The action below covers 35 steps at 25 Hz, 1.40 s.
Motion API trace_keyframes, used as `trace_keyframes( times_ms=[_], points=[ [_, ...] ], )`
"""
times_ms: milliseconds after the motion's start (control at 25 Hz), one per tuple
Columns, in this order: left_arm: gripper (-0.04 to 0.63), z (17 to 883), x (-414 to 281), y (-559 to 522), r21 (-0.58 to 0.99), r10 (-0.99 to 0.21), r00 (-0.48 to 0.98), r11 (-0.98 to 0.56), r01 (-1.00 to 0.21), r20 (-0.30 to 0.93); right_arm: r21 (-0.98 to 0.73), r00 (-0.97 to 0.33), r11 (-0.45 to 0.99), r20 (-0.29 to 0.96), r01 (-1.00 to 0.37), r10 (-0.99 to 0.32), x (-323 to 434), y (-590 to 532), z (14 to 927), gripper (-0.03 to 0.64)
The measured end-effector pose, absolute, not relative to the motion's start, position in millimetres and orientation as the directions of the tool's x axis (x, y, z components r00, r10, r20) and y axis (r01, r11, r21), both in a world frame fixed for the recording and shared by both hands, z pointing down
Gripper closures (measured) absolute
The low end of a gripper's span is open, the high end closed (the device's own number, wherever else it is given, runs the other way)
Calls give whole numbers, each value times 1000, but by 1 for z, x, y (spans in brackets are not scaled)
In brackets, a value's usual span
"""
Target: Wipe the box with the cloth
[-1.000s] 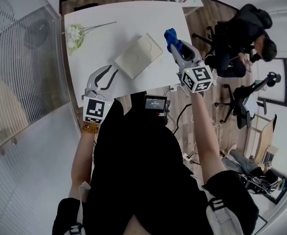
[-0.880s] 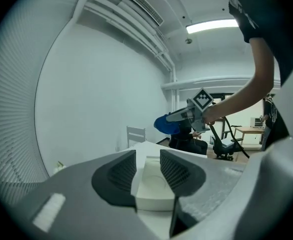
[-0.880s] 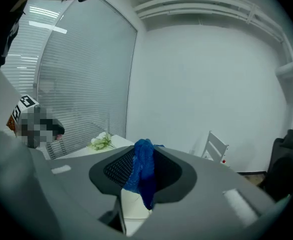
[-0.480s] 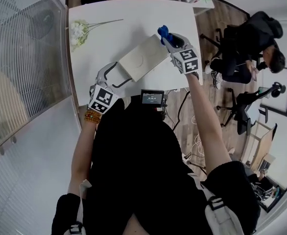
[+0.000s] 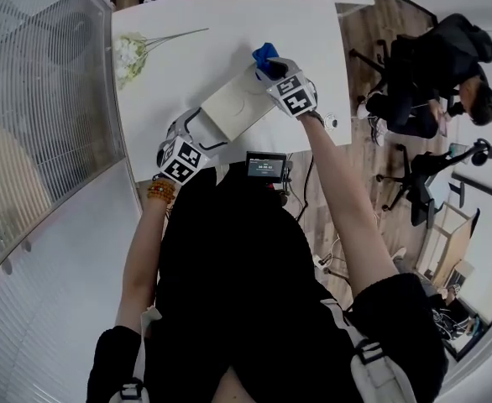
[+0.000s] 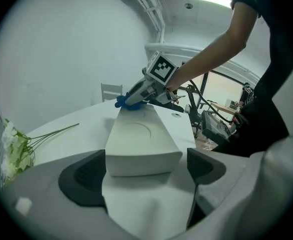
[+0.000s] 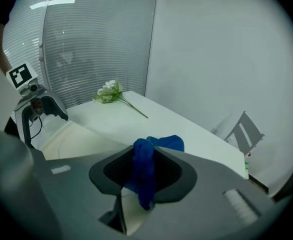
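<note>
White flowers (image 5: 128, 54) lie on the table (image 5: 229, 28); a person (image 5: 435, 74) sits nearby.

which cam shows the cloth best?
Right gripper view: the blue cloth sits close up, pinched between the jaws. Head view shows a small blue tuft at the far end of the box; left gripper view, the same, far off.

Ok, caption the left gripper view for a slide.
Left gripper, jaws just opened around the near end of the white box; right gripper holds the blue cloth at its far end.
</note>
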<state>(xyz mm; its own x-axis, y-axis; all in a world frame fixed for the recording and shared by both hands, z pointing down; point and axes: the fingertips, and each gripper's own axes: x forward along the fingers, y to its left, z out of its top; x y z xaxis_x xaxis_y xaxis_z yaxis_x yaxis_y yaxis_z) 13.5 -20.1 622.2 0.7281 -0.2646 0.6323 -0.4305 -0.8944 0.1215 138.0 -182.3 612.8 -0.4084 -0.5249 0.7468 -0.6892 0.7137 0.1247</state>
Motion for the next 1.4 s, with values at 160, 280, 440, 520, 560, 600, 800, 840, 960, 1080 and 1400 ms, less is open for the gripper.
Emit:
trace_keyframes(
  times_ms=[160, 280, 440, 520, 560, 600, 800, 840, 960, 1080, 1400],
  points=[
    [-17, 629, 16, -23, 126, -253, 713, -893, -432, 654, 74, -438, 720, 750, -690, -497, 136, -182, 615, 480],
    [-17, 630, 15, -24, 114, -267, 711, -891, -439, 651, -7, -472, 713, 753, -702, -458, 134, -183, 617, 483],
    [-17, 631, 15, -25, 116, -290, 710, -878, -464, 642, -95, -510, 701, 756, -706, -411, 124, -178, 623, 491],
    [-17, 631, 16, -26, 117, -298, 709, -873, -473, 640, -122, -522, 696, 755, -707, -398, 119, -177, 624, 492],
    [-17, 631, 17, -26, 117, -301, 709, -872, -475, 638, -133, -525, 692, 755, -709, -393, 118, -176, 624, 492],
    [-16, 631, 19, -26, 117, -303, 710, -871, -477, 636, -139, -526, 690, 756, -710, -389, 119, -175, 625, 492],
    [-17, 632, 20, -26, 107, -318, 704, -866, -488, 634, -191, -551, 706, 768, -682, -325, 107, -165, 627, 492],
    [-17, 632, 21, -27, 103, -322, 704, -866, -489, 634, -195, -554, 708, 770, -679, -318, 105, -163, 626, 494],
    [-15, 633, 20, -28, 97, -330, 700, -864, -495, 634, -204, -558, 712, 771, -672, -306, 95, -157, 626, 494],
    [-15, 633, 20, -28, 91, -333, 696, -863, -496, 637, -208, -561, 716, 772, -667, -298, 89, -153, 627, 492],
    [-15, 633, 22, -29, 89, -344, 692, -857, -507, 634, -207, -558, 712, 774, -671, -300, 84, -148, 626, 491]
  ],
)
